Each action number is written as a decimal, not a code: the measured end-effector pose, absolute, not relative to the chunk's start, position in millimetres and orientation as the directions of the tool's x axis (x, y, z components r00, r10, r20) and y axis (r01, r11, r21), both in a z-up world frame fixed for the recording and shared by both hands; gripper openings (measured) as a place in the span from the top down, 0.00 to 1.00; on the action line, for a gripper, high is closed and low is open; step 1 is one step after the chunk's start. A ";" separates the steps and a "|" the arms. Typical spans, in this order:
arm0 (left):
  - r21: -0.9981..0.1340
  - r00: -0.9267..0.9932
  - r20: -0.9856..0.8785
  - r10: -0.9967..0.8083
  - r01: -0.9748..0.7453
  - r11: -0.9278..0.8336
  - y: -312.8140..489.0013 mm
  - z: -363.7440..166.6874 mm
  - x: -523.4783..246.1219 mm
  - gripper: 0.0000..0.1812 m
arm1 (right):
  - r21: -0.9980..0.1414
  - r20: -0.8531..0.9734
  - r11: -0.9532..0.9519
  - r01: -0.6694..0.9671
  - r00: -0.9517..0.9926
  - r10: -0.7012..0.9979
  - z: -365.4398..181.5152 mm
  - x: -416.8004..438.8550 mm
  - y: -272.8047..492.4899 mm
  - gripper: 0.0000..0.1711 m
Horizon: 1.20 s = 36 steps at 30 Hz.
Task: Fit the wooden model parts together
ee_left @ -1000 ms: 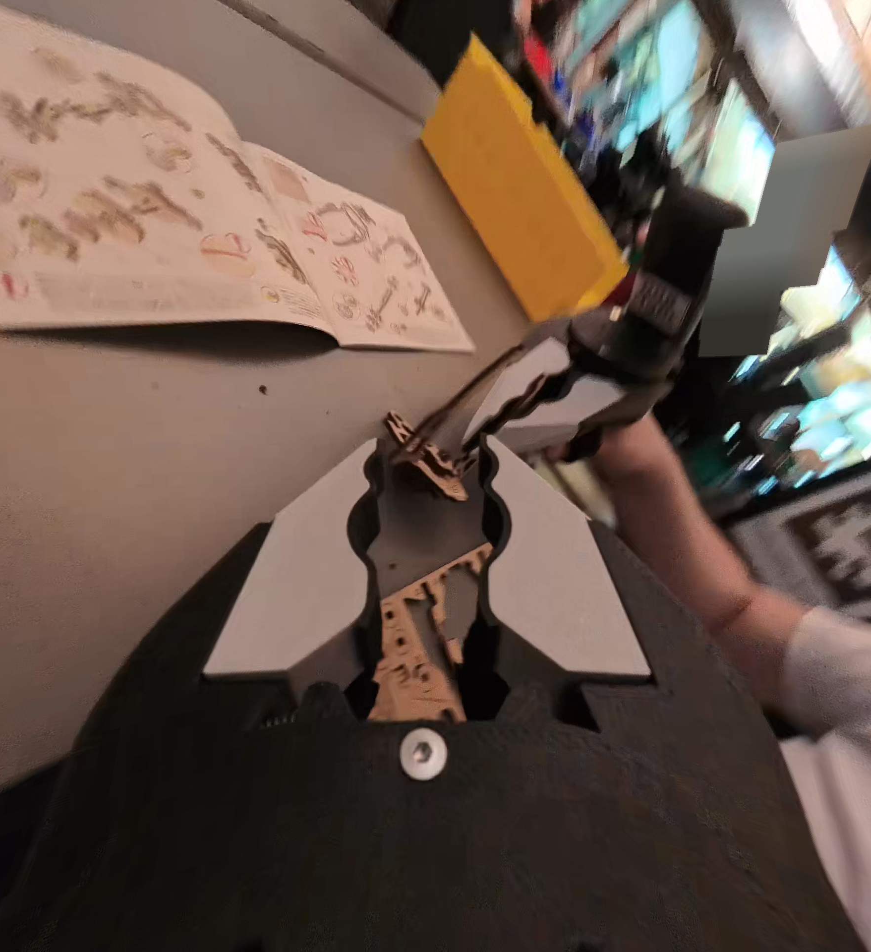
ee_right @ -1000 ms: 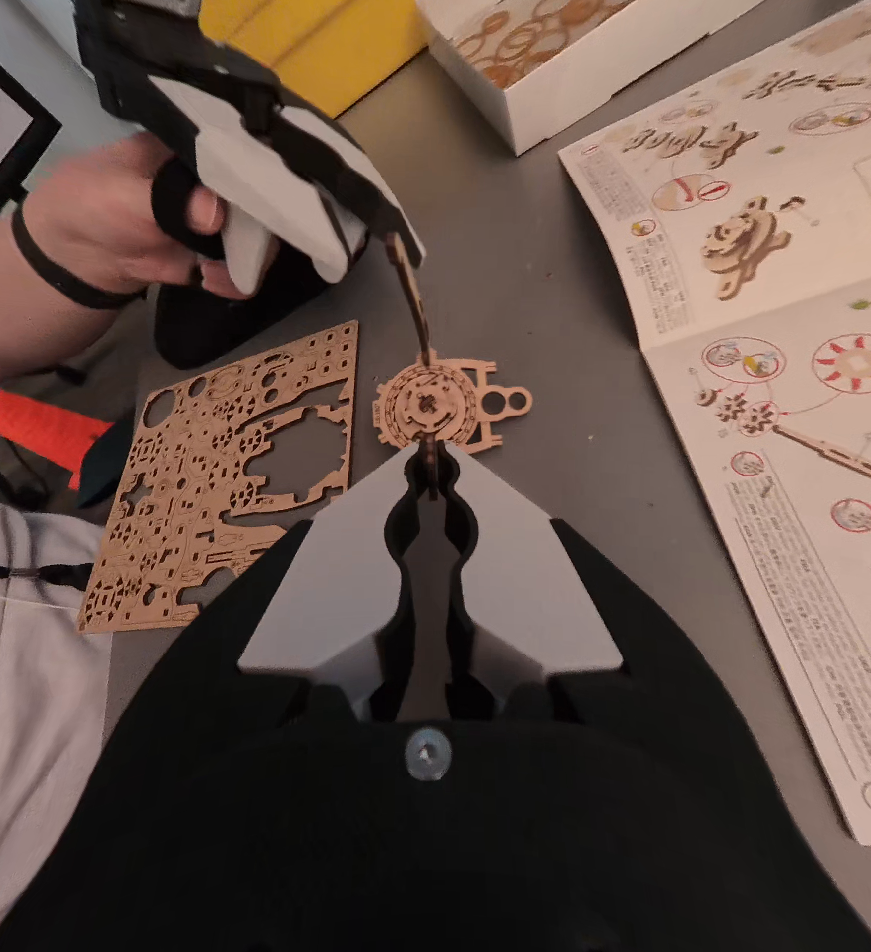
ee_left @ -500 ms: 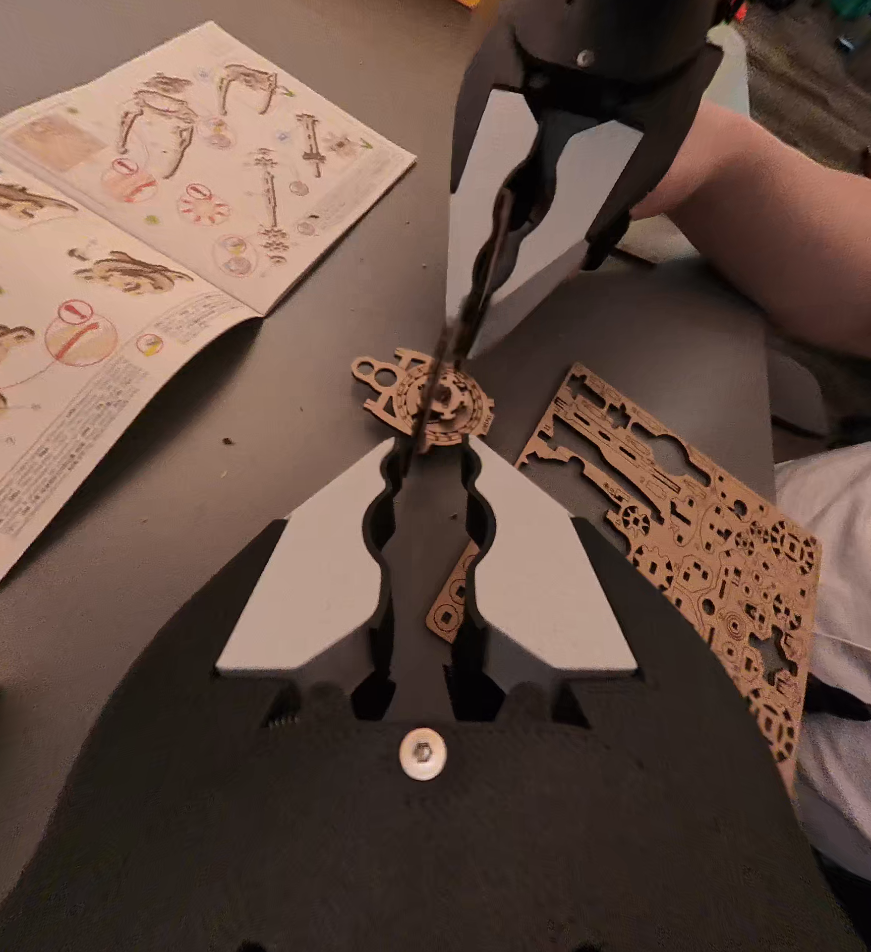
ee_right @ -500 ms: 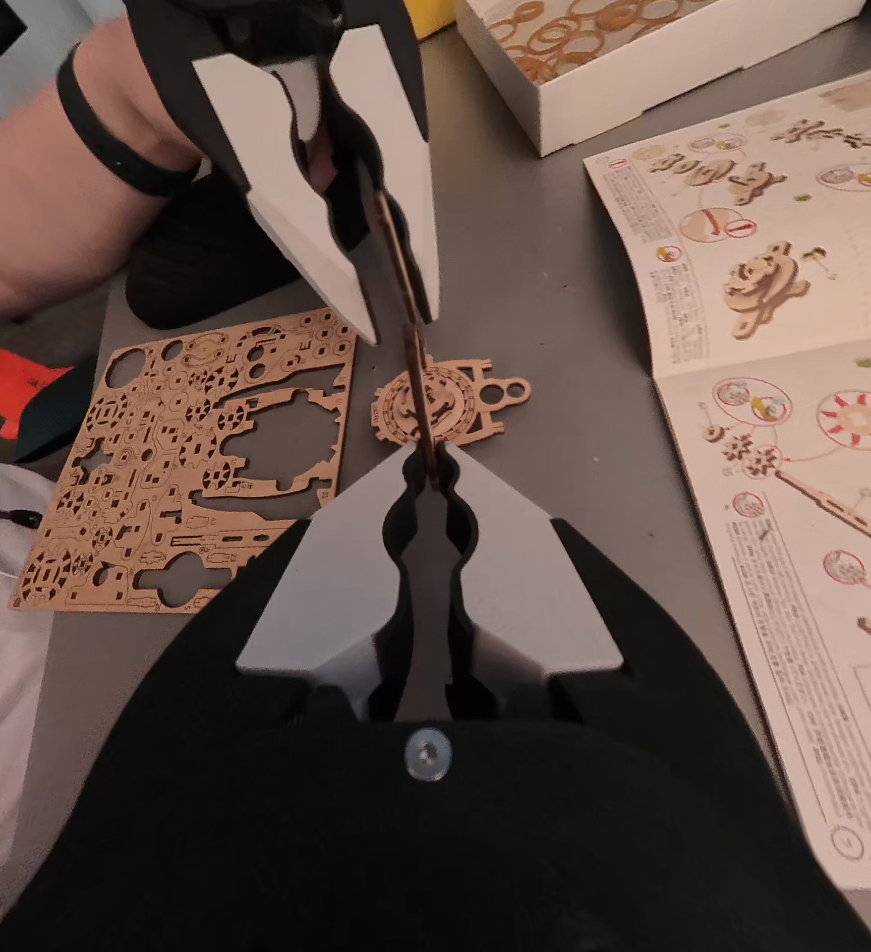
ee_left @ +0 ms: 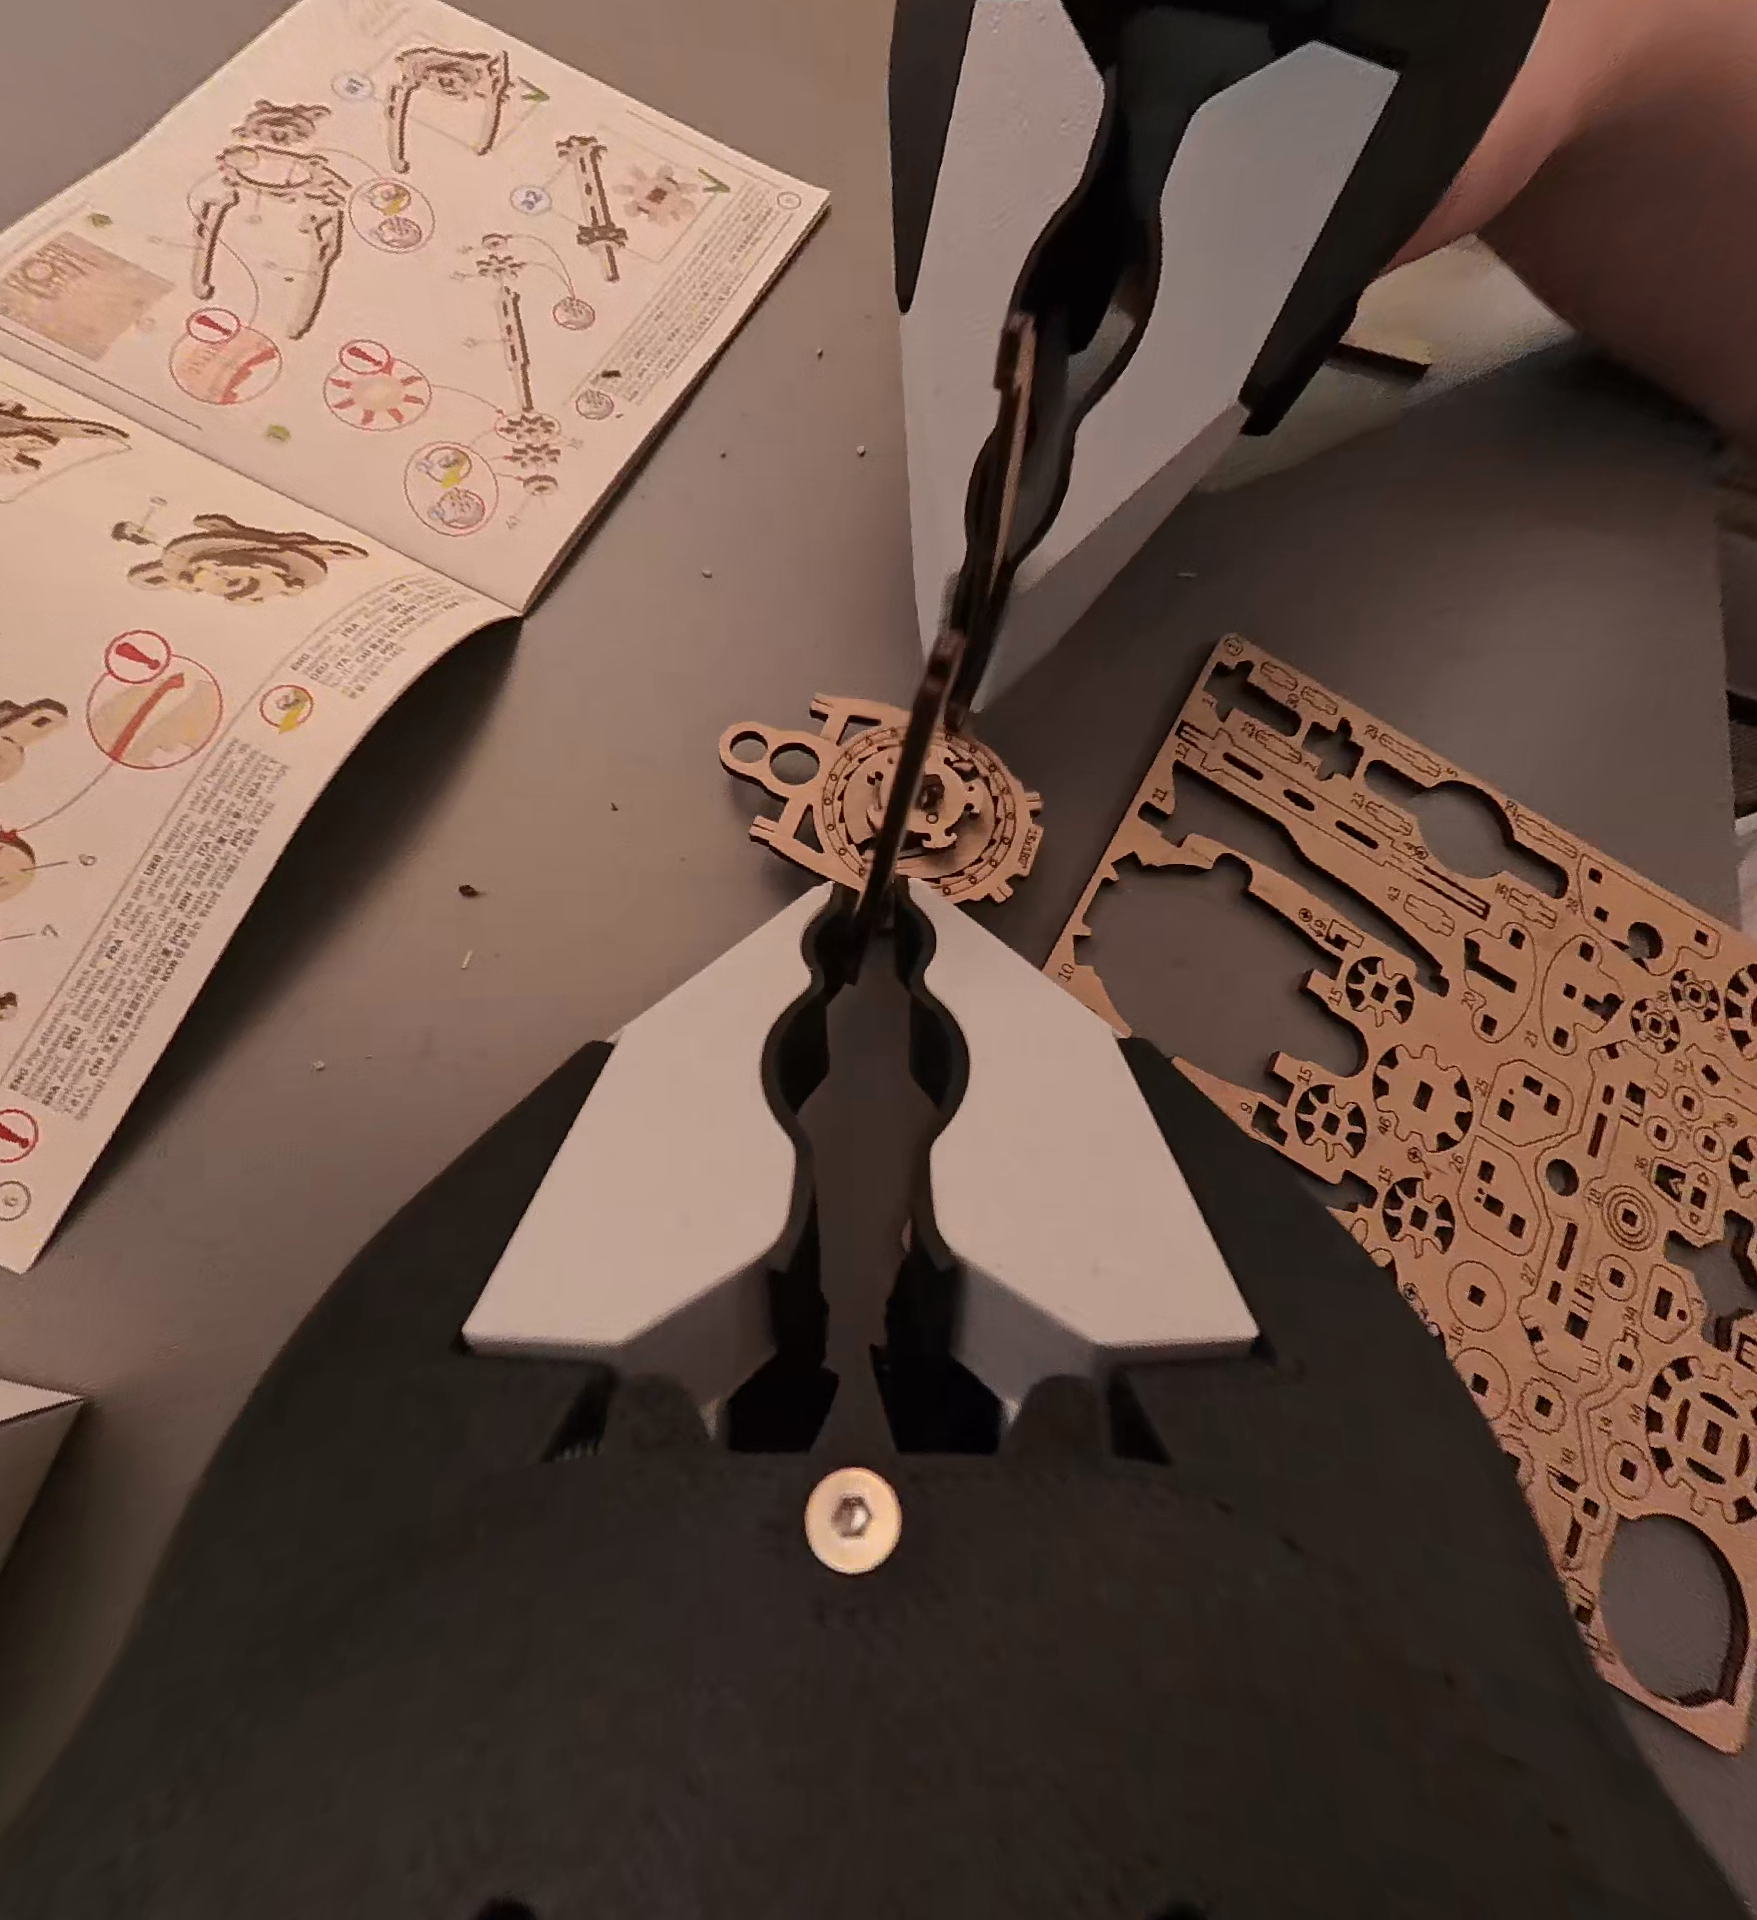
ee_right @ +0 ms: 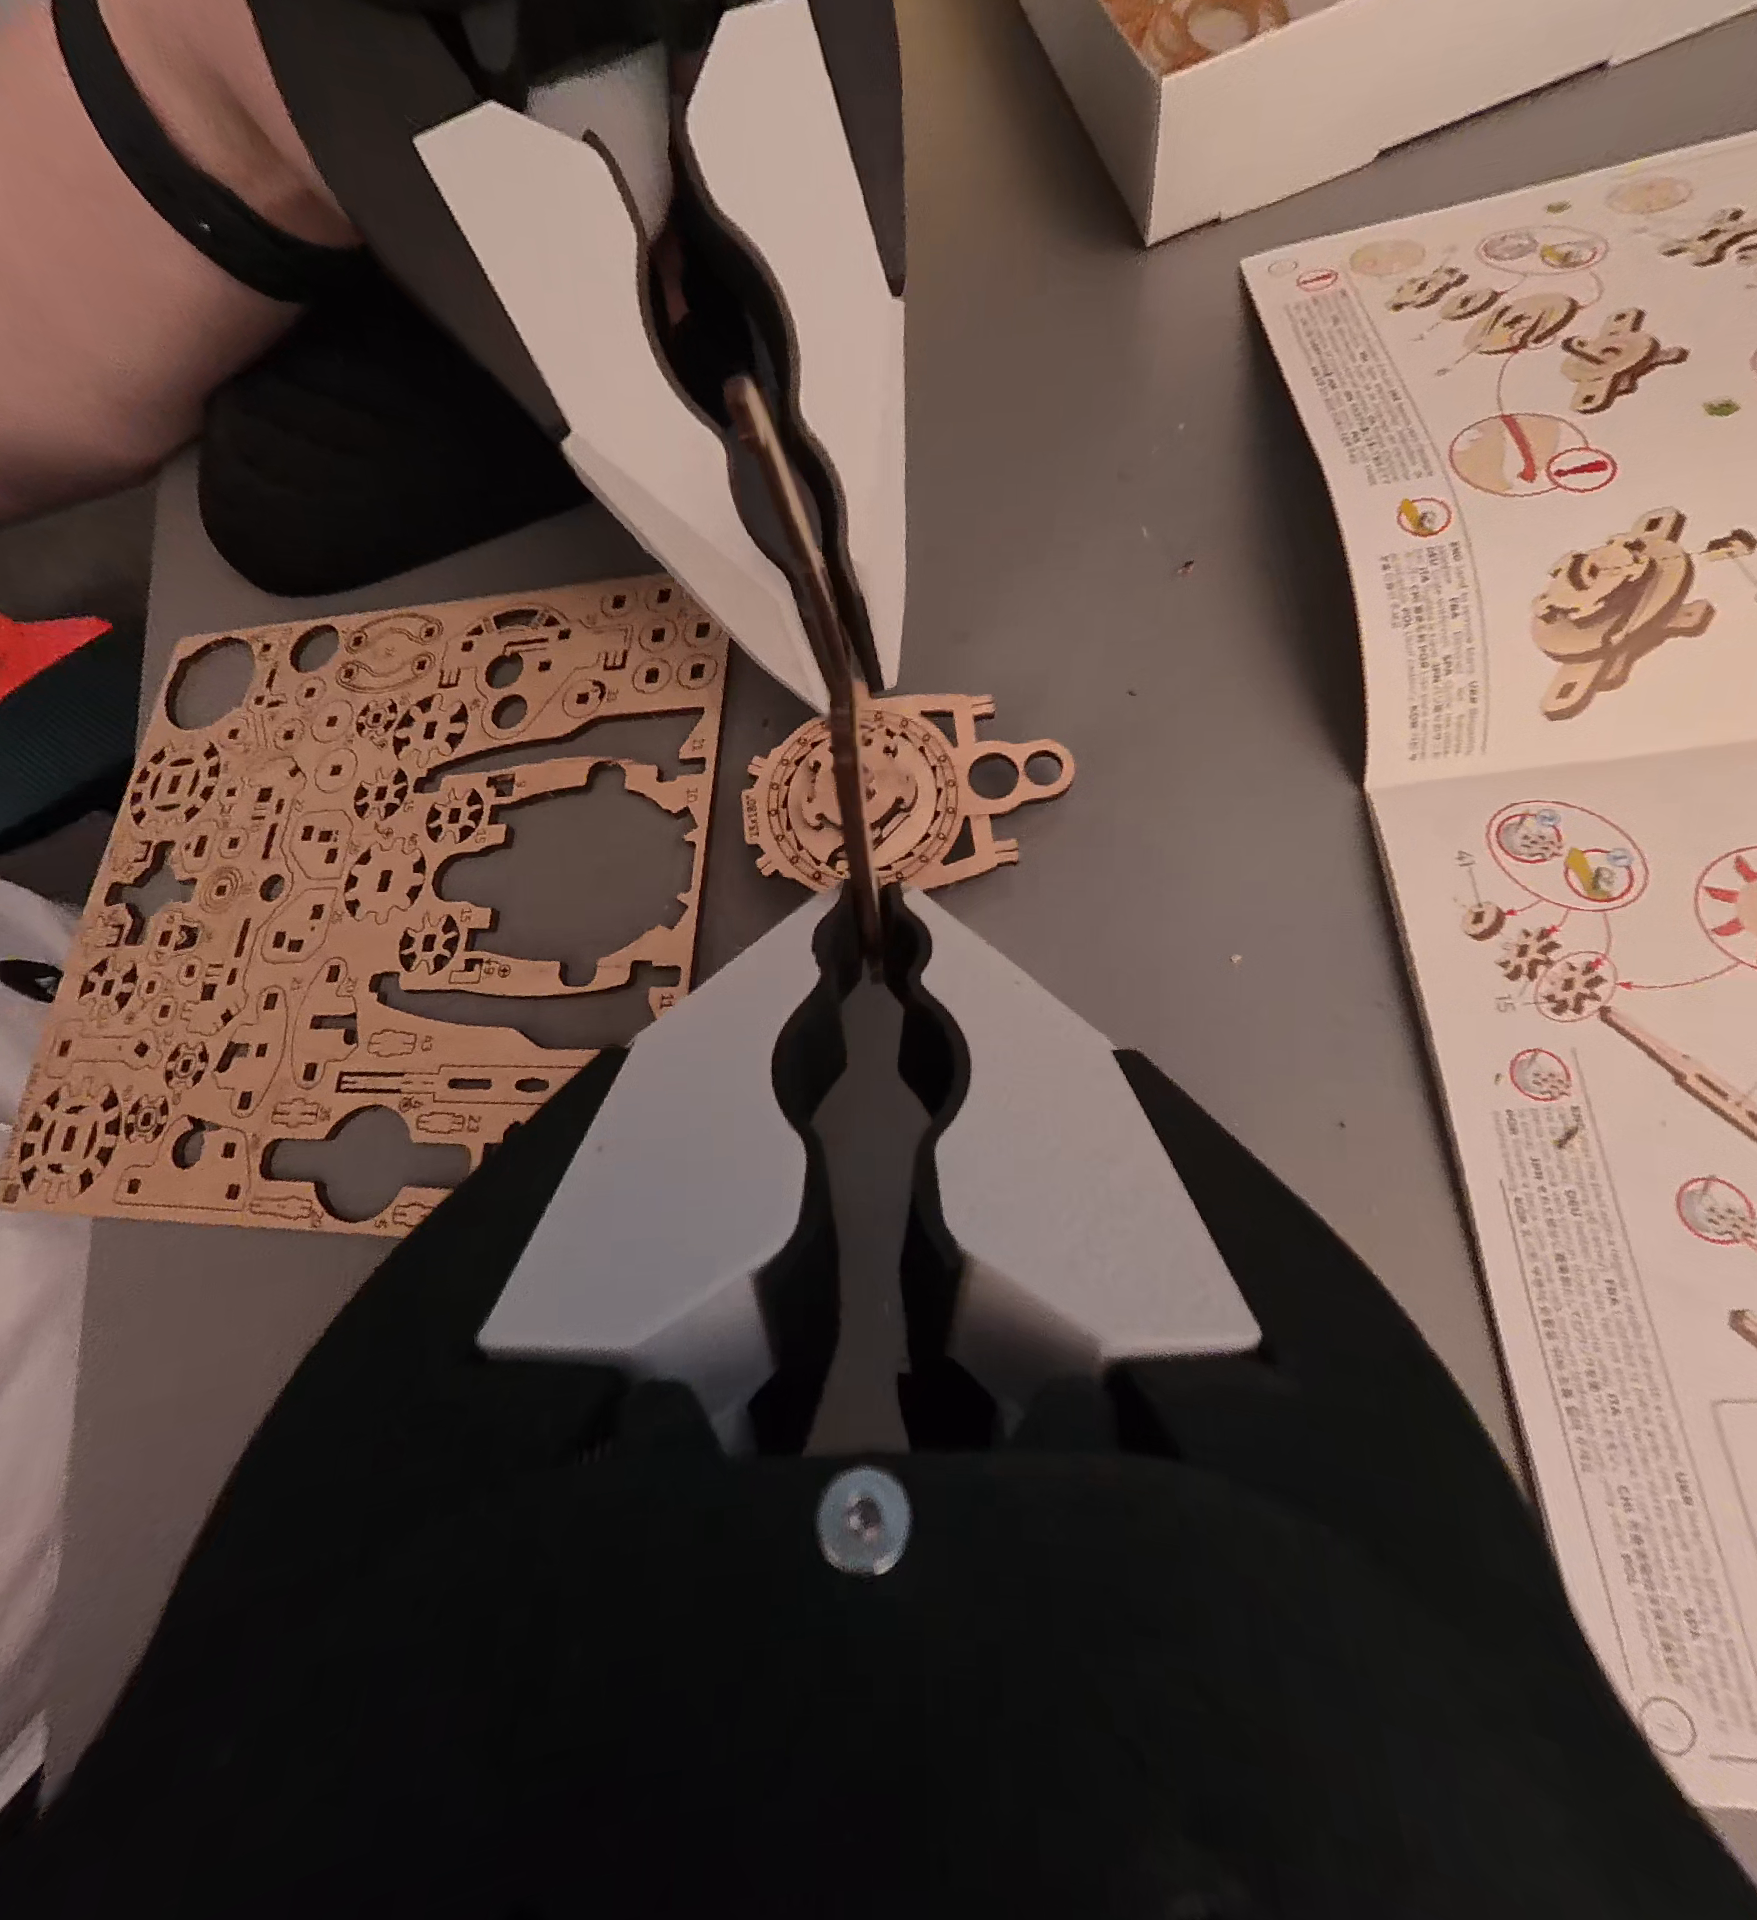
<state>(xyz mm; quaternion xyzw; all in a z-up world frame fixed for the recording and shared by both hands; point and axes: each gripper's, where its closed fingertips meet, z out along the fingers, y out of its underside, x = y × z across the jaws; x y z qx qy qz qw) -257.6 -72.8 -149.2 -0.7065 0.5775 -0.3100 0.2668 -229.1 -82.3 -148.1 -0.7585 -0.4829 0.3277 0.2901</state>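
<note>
A thin wooden strip [ee_left: 988, 499] hangs edge-on between my two grippers, which face each other tip to tip. My left gripper [ee_left: 869, 920] is shut on one end of the strip. My right gripper [ee_right: 869, 925] is shut on the other end [ee_right: 812, 582]. The left gripper also shows from the front in the right wrist view [ee_right: 858, 681]. The right gripper's fingers [ee_left: 1061, 540] fill the top of the left wrist view. A round wooden gear assembly [ee_left: 967, 831] lies flat on the grey table directly under the strip, and shows in the right wrist view too [ee_right: 915, 810].
A laser-cut wooden parts sheet [ee_left: 1476, 1091] lies beside the assembly [ee_right: 334, 914]. An open instruction booklet [ee_left: 230, 520] lies on the other side [ee_right: 1632, 935]. A white box [ee_right: 1269, 125] of wooden rings stands at the back. A person's forearms are behind each gripper.
The left gripper has swung round from the side to stand straight opposite the right gripper and closer to it. The strip now runs in line between both, above the round assembly.
</note>
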 end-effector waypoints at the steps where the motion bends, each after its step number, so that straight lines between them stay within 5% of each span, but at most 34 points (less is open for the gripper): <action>1: -0.738 0.140 0.127 -0.982 -0.648 -0.188 -72.9 -148.8 -257.5 0.97 | -0.745 -0.223 -0.371 0.554 0.319 0.921 -148.5 -229.5 -82.7 0.99; 11: -0.746 0.139 0.115 -0.984 -0.641 -0.178 -73.1 -147.9 -257.4 0.97 | -0.620 -0.145 -0.324 0.714 0.301 0.943 -152.1 -231.0 -84.9 0.99; 22: -0.739 0.139 0.108 -0.984 -0.651 -0.173 -73.9 -150.4 -258.5 0.97 | -0.738 -0.175 -0.329 0.589 0.304 0.936 -147.5 -234.6 -80.6 0.99; 36: -0.757 0.136 0.103 -0.985 -0.631 -0.166 -73.6 -146.0 -256.7 0.97 | -0.731 -0.086 -0.242 0.638 0.265 0.960 -154.9 -233.8 -85.1 0.99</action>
